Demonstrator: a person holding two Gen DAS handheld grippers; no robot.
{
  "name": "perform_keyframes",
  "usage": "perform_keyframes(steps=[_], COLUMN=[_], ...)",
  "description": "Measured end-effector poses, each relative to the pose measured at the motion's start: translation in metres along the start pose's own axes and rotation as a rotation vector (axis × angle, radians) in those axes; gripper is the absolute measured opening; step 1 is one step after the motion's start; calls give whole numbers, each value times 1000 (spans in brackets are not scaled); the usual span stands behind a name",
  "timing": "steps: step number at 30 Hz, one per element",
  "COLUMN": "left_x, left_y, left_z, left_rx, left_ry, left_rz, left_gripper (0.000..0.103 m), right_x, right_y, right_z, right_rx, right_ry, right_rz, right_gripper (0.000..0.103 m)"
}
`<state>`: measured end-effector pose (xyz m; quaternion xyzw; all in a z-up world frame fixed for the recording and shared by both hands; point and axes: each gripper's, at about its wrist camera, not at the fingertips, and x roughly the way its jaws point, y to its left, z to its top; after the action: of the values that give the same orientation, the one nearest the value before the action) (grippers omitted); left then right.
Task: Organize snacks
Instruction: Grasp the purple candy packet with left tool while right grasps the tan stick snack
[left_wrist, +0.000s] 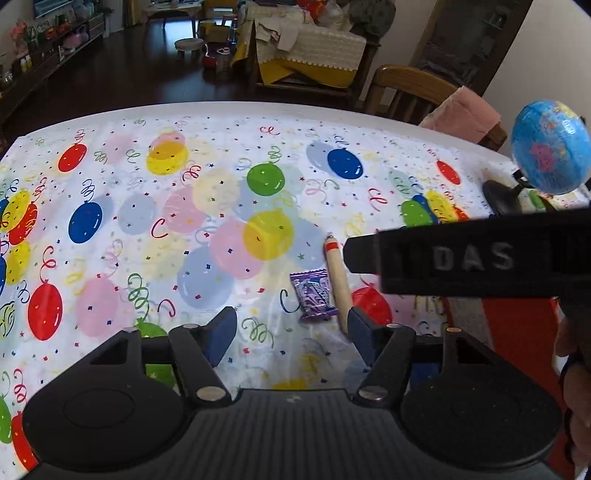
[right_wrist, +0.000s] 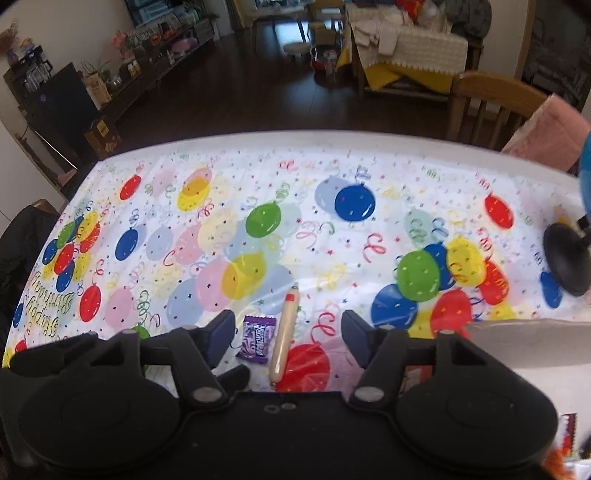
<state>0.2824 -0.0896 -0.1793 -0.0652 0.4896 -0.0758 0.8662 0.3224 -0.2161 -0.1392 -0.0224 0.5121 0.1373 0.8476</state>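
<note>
A small purple candy packet (left_wrist: 314, 294) lies on the balloon-print tablecloth (left_wrist: 184, 206), beside a long beige sausage stick with a red band (left_wrist: 337, 280). My left gripper (left_wrist: 293, 334) is open and empty, just short of both snacks. The right gripper's black body crosses the left wrist view at the right (left_wrist: 443, 258). In the right wrist view the packet (right_wrist: 257, 339) and the sausage (right_wrist: 283, 334) lie between the open fingers of my right gripper (right_wrist: 288, 341), which holds nothing.
A blue globe on a black stand (left_wrist: 546, 147) sits at the table's right edge; its base shows in the right wrist view (right_wrist: 567, 256). A wooden chair with a pink cloth (right_wrist: 546, 122) stands behind the table. A red-and-white package (right_wrist: 565, 432) lies near right.
</note>
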Motion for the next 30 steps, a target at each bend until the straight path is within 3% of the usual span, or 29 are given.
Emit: perform_keyframes(steps=[2, 6, 15, 22, 25, 28, 30], left_x=[6, 13, 25, 27, 27, 27, 26], left_y=[1, 4, -4, -11, -12, -7, -1], left_z=[1, 0, 1, 0, 0, 0, 2], left_rx=[-11, -30, 10, 39, 55, 49, 34], left_ry=[5, 6, -11, -29, -45, -48, -41], left_rz=[-1, -10, 6, 27, 68, 77, 62], left_gripper=[64, 62, 59, 59, 41, 25, 20], right_x=[8, 23, 50, 58, 58, 57, 55], right_y=[3, 1, -1, 0, 3, 0, -2], right_z=[3, 8, 8, 5, 3, 2, 2], right_rx=[-10, 2, 13, -5, -31, -28, -14], right_ry=[12, 43, 88, 89, 84, 75, 70], right_rz=[-9, -21, -31, -43, -56, -58, -63], right_gripper=[52, 50, 31, 25, 11, 9, 9])
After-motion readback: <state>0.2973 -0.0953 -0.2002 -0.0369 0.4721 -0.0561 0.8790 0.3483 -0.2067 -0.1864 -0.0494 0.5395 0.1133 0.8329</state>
